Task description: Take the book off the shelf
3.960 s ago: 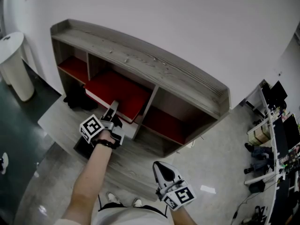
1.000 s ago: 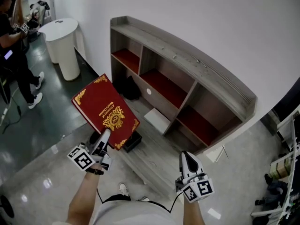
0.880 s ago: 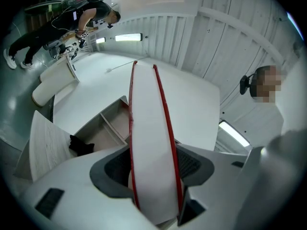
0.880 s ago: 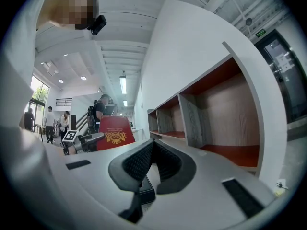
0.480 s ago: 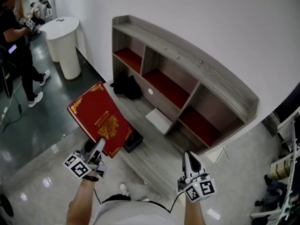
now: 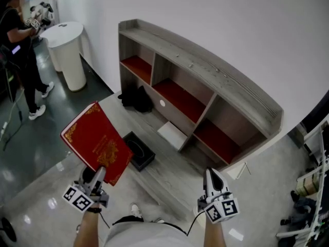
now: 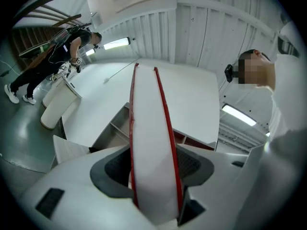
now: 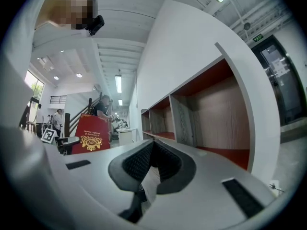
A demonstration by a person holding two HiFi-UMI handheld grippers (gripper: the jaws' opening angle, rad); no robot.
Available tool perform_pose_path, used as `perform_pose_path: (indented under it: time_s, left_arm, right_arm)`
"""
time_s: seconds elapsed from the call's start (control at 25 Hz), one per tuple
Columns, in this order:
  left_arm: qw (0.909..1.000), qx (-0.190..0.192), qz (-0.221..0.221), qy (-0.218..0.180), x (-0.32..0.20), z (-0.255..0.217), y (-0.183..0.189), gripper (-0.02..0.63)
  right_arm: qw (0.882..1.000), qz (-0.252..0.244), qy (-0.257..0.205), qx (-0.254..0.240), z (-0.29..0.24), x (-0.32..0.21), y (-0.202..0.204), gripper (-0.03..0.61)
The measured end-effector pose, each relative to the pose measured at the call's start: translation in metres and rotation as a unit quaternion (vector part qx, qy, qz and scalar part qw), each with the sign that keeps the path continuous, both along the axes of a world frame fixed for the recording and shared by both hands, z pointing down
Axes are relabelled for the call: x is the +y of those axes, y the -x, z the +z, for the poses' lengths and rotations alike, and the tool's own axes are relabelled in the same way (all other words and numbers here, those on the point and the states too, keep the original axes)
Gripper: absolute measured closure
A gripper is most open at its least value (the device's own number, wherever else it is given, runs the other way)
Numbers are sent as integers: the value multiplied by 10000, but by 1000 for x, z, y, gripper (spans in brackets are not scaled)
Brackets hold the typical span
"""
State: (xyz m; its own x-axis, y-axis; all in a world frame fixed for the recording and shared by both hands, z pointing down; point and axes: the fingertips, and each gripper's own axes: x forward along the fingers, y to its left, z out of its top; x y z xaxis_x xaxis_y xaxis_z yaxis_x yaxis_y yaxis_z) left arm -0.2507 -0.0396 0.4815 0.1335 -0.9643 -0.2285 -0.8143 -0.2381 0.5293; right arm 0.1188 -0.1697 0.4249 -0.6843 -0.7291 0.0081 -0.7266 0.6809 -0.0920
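Book (image 6: 95,143): red cover with slight sheen, gold foil print; page edge plain white paper. Shelf (image 6: 205,71): grey wood grain, matt, smooth red liners inside the compartments. Floor (image 6: 31,138) dark, glossy, reflecting lights. Left hand-held gripper (image 6: 97,175): smooth white plastic shell, dark textured pads (image 7: 114,167)

Grey wood-grain shelf unit (image 6: 205,68), open-fronted, with red compartment floors; stands against a plain white wall (image 6: 221,9). Left of the unit: white cylindrical pedestal table (image 6: 67,48) on glossy dark green floor (image 6: 31,138). In front of the unit: pale grey wood-look floor panel (image 6: 169,176), bearing a black square tray (image 6: 138,151) and a flat white box (image 6: 172,134). Right of the unit: cluttered desks (image 6: 313,184). Overhead: white ribbed ceiling (image 7: 201,28) with long strip lights (image 7: 238,115).
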Motion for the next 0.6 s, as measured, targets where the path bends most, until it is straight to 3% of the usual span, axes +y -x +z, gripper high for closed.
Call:
perform_pose_path:
  time_s: [0.2,0.6]
  left_arm:
    - [9998,-43,-111,160,7,12,0,357]
    - [9995,-114,-281,-89,9,-8,2,359]
  right_arm:
    - [9999,89,52,21,4,-5,-9,555]
    - [9998,152,12,98,-1,-18,-17,555]
